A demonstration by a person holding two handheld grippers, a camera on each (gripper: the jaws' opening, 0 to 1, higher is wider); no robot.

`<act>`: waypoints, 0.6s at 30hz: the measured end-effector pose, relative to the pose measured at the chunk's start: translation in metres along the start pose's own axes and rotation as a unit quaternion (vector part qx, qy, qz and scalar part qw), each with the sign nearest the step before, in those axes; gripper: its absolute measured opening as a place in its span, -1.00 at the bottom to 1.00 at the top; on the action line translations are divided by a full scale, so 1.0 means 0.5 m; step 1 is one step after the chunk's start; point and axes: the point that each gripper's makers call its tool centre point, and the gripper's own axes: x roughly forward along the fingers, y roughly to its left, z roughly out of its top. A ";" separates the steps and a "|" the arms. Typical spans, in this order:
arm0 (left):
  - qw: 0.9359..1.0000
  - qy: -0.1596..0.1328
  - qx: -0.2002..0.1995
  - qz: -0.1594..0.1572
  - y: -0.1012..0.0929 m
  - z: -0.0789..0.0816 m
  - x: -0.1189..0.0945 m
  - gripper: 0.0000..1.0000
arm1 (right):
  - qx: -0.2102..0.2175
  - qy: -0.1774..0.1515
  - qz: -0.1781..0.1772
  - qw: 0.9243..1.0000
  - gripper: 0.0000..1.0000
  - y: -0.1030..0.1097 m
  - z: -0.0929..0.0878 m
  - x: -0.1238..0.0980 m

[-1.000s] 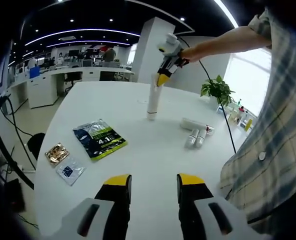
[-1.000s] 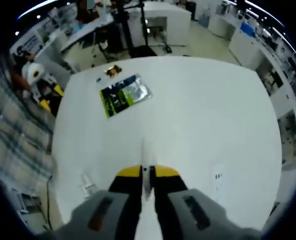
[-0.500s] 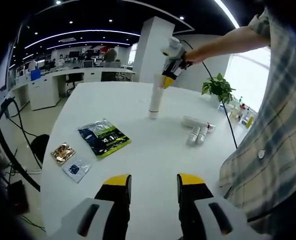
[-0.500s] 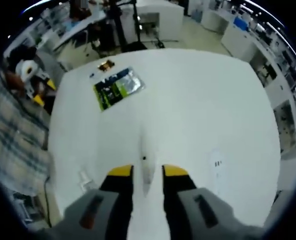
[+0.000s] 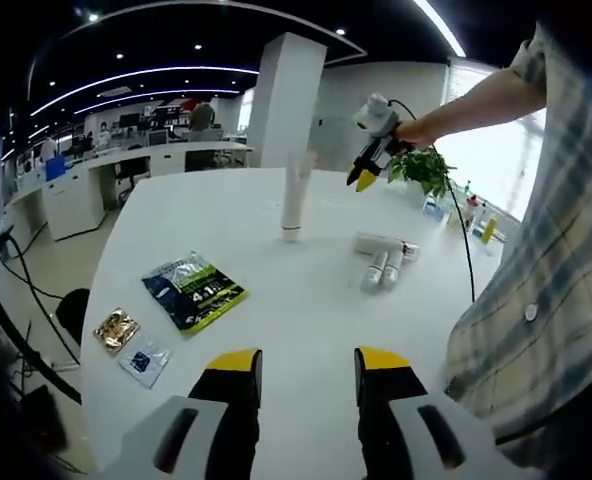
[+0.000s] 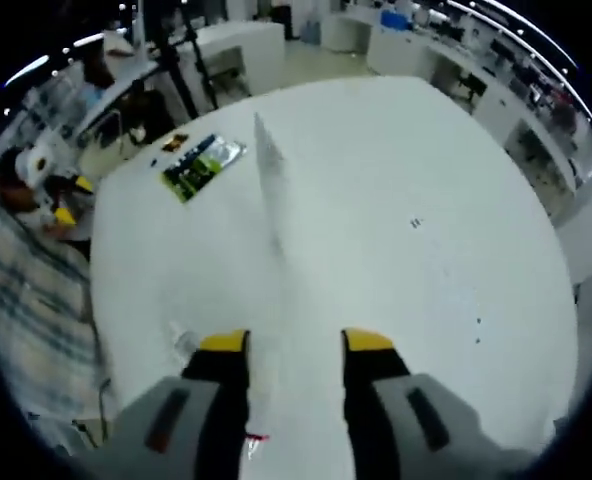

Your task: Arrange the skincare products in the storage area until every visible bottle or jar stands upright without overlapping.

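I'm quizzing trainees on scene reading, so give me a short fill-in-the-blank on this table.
The tall white tube stands ____ on the table.
The right gripper, beside the tube, has its fingers ____.
The small bottles near the person's shirt are lying ____.

Missing words: upright; open; down

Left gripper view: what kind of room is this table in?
Most likely an open-plan office: rows of white desks with chairs, long ceiling strip lights, and a potted plant by a bright window.
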 end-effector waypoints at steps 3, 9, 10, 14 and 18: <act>1.000 0.003 0.009 -0.004 -0.008 0.005 0.002 -0.24 | 0.031 0.015 -0.012 0.999 -0.26 0.009 -0.087 0.002; 1.000 0.004 0.020 -0.003 -0.015 0.017 0.002 -0.24 | 0.074 0.036 -0.027 0.996 -0.22 0.039 -0.226 0.025; 1.000 0.006 0.021 -0.004 -0.016 0.018 0.003 -0.24 | 0.089 0.039 -0.029 0.995 -0.22 0.042 -0.250 0.031; 1.000 0.010 0.029 -0.005 -0.024 0.020 0.003 -0.24 | 0.098 0.039 -0.039 0.994 -0.22 0.056 -0.290 0.041; 0.999 0.018 0.032 -0.007 -0.035 0.018 0.006 -0.24 | 0.119 0.035 -0.044 0.991 -0.22 0.064 -0.321 0.056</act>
